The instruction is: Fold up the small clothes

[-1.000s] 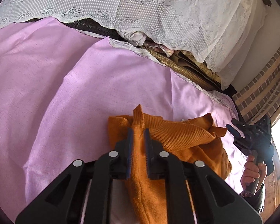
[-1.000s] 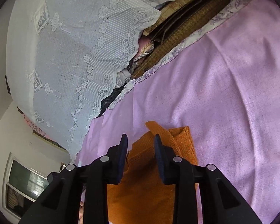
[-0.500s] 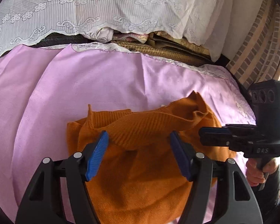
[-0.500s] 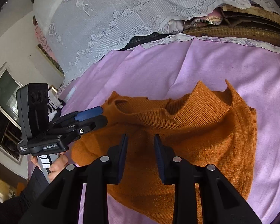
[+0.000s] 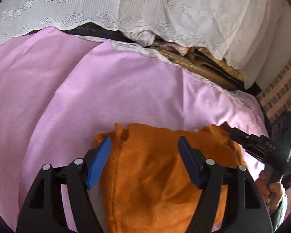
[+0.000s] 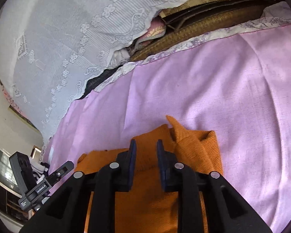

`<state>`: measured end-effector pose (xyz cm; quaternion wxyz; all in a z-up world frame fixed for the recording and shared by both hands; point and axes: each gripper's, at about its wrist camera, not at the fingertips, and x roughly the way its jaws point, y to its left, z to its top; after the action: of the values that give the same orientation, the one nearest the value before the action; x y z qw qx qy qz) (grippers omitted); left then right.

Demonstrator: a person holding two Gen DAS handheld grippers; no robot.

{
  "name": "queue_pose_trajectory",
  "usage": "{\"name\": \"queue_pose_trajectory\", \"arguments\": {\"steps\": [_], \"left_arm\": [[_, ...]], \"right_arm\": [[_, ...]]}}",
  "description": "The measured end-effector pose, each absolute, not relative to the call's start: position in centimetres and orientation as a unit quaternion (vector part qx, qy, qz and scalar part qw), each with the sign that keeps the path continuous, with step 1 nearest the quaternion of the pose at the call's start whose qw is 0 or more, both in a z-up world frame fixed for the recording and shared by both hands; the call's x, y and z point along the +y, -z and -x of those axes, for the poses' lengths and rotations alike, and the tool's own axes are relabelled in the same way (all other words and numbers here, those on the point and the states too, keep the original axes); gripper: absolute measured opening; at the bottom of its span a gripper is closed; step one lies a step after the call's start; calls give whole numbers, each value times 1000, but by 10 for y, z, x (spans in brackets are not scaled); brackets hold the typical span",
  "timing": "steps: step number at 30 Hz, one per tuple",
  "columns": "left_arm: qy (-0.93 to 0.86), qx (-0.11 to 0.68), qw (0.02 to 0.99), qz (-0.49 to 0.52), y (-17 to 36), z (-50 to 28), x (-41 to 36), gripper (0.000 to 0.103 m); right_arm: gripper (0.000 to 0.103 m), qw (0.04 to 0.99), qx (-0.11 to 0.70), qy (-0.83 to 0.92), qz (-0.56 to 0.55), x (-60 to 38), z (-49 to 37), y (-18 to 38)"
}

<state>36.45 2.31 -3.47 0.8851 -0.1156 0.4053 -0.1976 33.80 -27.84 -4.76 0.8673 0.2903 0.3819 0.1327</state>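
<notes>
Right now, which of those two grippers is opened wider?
The left gripper: its blue pads stand far apart over the orange knitted garment. The right gripper shows only a narrow gap between its dark pads.

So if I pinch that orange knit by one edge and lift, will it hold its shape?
Probably not: the orange knit already lies rumpled, so it should droop. Its fuzzy surface likely grips the pads, and may drag on the pink sheet.

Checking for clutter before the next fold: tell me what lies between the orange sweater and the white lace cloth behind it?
Only bare pink sheet lies between the orange sweater and the white lace cloth, clearest in the left wrist view.
</notes>
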Motion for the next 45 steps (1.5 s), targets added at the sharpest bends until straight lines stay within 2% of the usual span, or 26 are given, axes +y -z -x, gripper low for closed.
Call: {"name": "queue_pose_trajectory", "arguments": {"steps": [4, 7, 8, 9, 11, 13, 17, 21, 25, 30, 32, 33, 35, 37, 43, 45], "left_arm": [[216, 413, 881, 80, 37, -357, -4, 80], [179, 442, 879, 29, 62, -366, -16, 80], [168, 447, 879, 12, 70, -368, -18, 81], [165, 443, 881, 3, 74, -370, -17, 82], [155, 432, 888, -9, 70, -365, -16, 82], [94, 418, 903, -29, 69, -361, -6, 93], [65, 434, 897, 46, 69, -362, 39, 93], [84, 412, 905, 66, 53, -332, 51, 92], [144, 378, 914, 34, 32, -292, 15, 92], [127, 408, 903, -38, 56, -283, -25, 93], [102, 434, 893, -55, 74, -291, -26, 99], [104, 448, 887, -39, 80, -295, -20, 99], [106, 457, 883, -10, 82, -298, -8, 99], [95, 456, 885, -12, 84, -295, -3, 99], [63, 440, 895, -37, 82, -281, -2, 99], [52, 432, 899, -40, 79, -275, 0, 99]], "right_arm": [[23, 863, 403, -166, -256, -243, -338, 49], [32, 862, 429, -151, -223, -232, -340, 61], [32, 864, 435, -133, -218, -235, -340, 66], [29, 864, 434, -127, -222, -242, -339, 72], [1, 858, 435, -119, -245, -261, -334, 80], [0, 856, 422, -100, -281, -287, -322, 85], [0, 844, 403, -81, -345, -326, -297, 92], [9, 870, 367, -67, -322, -315, -272, 64], [32, 881, 361, -122, -281, -271, -256, 43], [32, 874, 399, -148, -236, -227, -251, 54], [31, 869, 414, -134, -234, -229, -249, 67], [30, 868, 417, -132, -237, -233, -247, 73], [11, 864, 418, -130, -251, -247, -243, 81], [1, 857, 417, -119, -278, -265, -236, 87], [0, 842, 404, -97, -343, -303, -214, 97], [3, 844, 399, -93, -347, -305, -208, 94]]}}
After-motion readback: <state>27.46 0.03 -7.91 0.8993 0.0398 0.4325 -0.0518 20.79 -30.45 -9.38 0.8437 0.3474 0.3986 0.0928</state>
